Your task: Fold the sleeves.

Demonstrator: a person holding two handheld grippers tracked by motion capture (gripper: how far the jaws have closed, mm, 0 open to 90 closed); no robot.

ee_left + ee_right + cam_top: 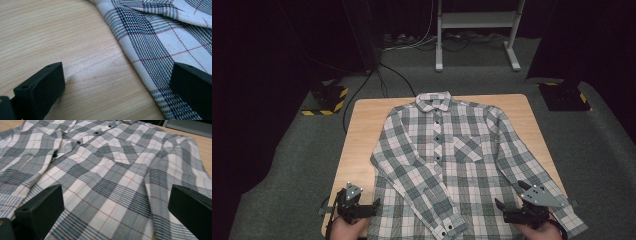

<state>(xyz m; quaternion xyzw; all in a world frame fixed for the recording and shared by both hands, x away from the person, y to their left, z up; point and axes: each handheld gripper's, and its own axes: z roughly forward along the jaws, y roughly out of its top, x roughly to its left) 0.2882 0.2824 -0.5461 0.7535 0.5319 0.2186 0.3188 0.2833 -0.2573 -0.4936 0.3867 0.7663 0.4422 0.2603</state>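
Shirt [452, 165] lies flat, buttoned, across the middle of the worktop [362, 130]. Left gripper [371, 207], jaws wide apart, sits low left at its hem edge; right gripper [502, 209], jaws likewise apart, hovers over it low right.

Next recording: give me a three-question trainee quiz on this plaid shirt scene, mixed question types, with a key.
1. True or false: the plaid shirt lies buttoned, front up, on the wooden table.
2. Which hand-held gripper has bare wood under one jaw and the shirt's edge under the other? A) left hand-held gripper B) right hand-held gripper
3. Fill in: both hand-held grippers are ____, holding nothing.

Key
1. True; the collar points to the far side.
2. A; the right one hangs over the shirt's cloth.
3. Open.
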